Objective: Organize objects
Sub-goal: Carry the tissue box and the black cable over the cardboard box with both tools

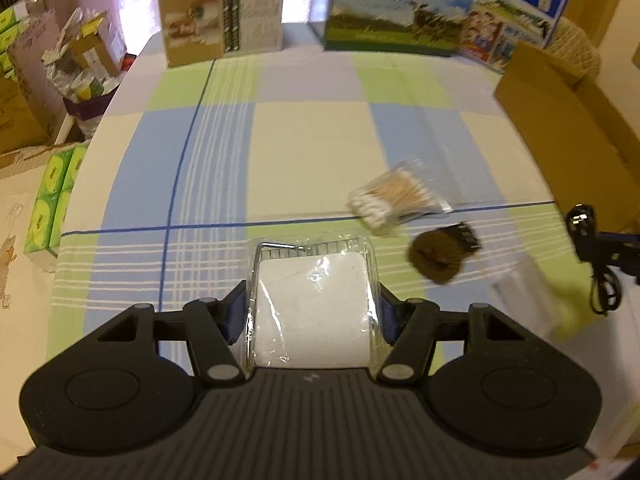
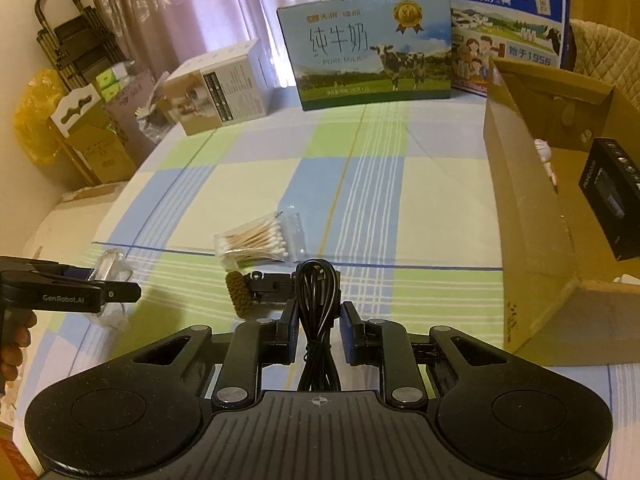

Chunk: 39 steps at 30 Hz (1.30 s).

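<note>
Left gripper [image 1: 312, 312] clamped on plastic-wrapped white pad [image 1: 312, 304]; right gripper [image 2: 319, 332] clamped on coiled black cable [image 2: 318, 304], both lifted, likely for open cardboard box [image 2: 532, 216] at right. Cotton swabs [image 2: 256, 242] left ahead on tablecloth [image 2: 360, 184].

A lived-in room of a home is shown. A table is covered with a checked cloth [image 2: 256, 184] in green, blue and cream, and pale patterned curtains [image 2: 192, 8] are hung behind it. Milk cartons [image 2: 368, 52] are stood at the table's far edge, and tissue packs [image 1: 48, 204] and cardboard boxes [image 2: 96, 148] are stacked alongside.
</note>
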Each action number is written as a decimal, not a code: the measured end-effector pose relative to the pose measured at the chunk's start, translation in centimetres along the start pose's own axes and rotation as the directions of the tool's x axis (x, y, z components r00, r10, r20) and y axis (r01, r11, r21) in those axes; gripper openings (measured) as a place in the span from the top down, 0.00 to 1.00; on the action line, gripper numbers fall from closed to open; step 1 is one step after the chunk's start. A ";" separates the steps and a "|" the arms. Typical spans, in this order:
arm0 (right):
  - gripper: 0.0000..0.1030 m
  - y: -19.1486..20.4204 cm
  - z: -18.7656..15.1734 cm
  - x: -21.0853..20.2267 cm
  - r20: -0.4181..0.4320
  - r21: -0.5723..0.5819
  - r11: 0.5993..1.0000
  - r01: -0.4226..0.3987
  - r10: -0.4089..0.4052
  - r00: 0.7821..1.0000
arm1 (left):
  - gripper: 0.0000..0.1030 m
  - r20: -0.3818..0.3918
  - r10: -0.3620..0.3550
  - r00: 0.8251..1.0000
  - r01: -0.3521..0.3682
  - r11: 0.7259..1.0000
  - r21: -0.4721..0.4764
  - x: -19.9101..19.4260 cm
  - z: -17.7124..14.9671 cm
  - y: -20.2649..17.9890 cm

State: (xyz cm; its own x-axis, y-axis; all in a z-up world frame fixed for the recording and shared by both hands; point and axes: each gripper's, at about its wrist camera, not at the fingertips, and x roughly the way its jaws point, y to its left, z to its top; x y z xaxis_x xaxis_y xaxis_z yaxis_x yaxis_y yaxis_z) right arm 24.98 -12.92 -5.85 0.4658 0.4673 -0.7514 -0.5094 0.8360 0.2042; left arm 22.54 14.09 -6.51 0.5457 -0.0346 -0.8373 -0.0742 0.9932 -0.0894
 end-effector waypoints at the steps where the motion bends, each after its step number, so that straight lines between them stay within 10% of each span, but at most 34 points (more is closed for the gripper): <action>1: 0.82 -0.1 -0.1 -0.4 0.006 0.003 1.000 0.000 0.000 1.000 | 0.43 0.008 -0.007 1.000 0.007 1.000 0.004 -0.5 0.0 -0.5; 39: 0.82 -15.7 -1.2 -14.9 0.193 0.131 0.986 0.098 -0.123 0.974 | 0.43 0.108 -0.275 0.956 0.238 0.933 0.270 -4.9 5.8 -28.4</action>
State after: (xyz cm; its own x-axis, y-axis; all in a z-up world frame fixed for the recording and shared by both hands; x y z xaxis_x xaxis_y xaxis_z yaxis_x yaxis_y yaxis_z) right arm 25.16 -33.33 1.43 0.6555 0.4079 -0.6355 -0.3616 0.9084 0.2100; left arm 26.77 -13.29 3.25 0.6318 -0.2937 -0.7173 0.2859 0.9485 -0.1366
